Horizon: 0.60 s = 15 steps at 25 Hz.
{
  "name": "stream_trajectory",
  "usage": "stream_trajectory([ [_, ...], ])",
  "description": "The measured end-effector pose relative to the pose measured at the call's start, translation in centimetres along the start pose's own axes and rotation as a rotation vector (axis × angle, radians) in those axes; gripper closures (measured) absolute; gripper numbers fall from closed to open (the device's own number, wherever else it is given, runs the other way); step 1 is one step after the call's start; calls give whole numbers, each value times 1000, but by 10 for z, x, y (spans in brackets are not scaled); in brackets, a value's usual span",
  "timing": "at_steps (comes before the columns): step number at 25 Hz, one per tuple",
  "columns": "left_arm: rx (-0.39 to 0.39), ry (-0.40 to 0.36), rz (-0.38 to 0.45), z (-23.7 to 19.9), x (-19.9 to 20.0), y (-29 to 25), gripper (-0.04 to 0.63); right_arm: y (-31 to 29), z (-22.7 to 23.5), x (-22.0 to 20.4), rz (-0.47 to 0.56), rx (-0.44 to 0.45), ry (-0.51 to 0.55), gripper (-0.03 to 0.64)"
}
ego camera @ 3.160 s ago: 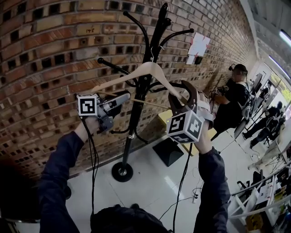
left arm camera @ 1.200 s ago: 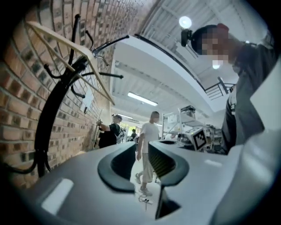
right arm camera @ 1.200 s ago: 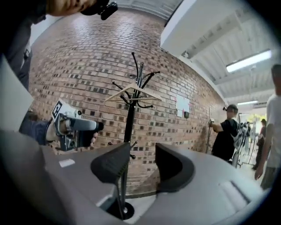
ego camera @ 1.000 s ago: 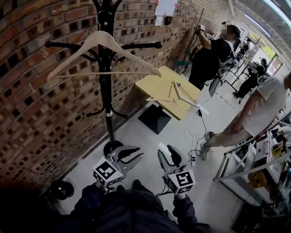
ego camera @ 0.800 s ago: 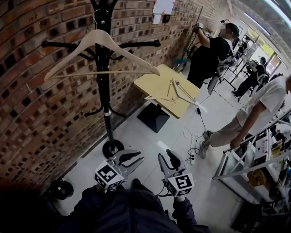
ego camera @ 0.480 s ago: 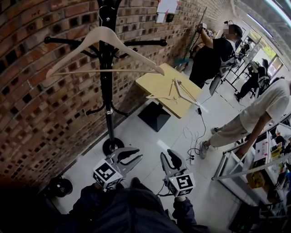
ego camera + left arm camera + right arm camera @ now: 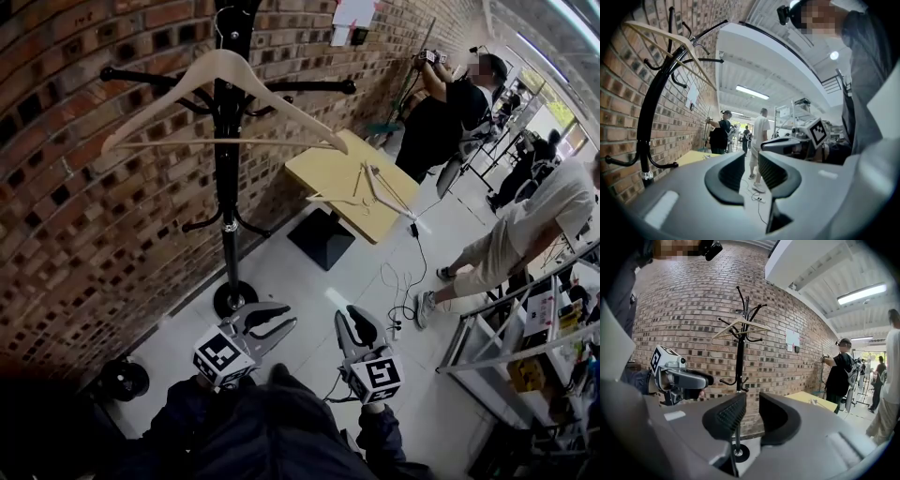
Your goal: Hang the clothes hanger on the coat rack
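In the head view, shows the hanger (image 7: 221, 70) hung high on the coat rack (image 7: 228, 187) against the brick wall (image 7: 75, 216), well apart from both tools. Shows the left tool (image 7: 281, 319) and the right tool (image 7: 361, 319) low, side by side above the floor (image 7: 309, 272).

In the left gripper view, shows the left tool's jaws slightly spread, pinching nothing.

In the right gripper view, shows the right tool's jaws, just closing, with a narrow gap and nothing between, and the coat rack beyond.
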<state>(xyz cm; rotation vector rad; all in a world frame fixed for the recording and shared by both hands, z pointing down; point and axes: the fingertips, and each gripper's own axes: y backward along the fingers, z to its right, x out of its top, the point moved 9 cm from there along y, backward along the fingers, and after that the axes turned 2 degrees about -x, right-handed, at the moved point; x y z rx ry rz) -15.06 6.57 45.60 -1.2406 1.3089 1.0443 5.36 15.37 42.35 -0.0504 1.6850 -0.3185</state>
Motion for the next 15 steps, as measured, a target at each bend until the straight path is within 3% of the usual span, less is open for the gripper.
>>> stream_trajectory([
  [15, -2, -2, -6, -3, -1, 3, 512, -3, -4, -1, -10, 7, 9, 537],
])
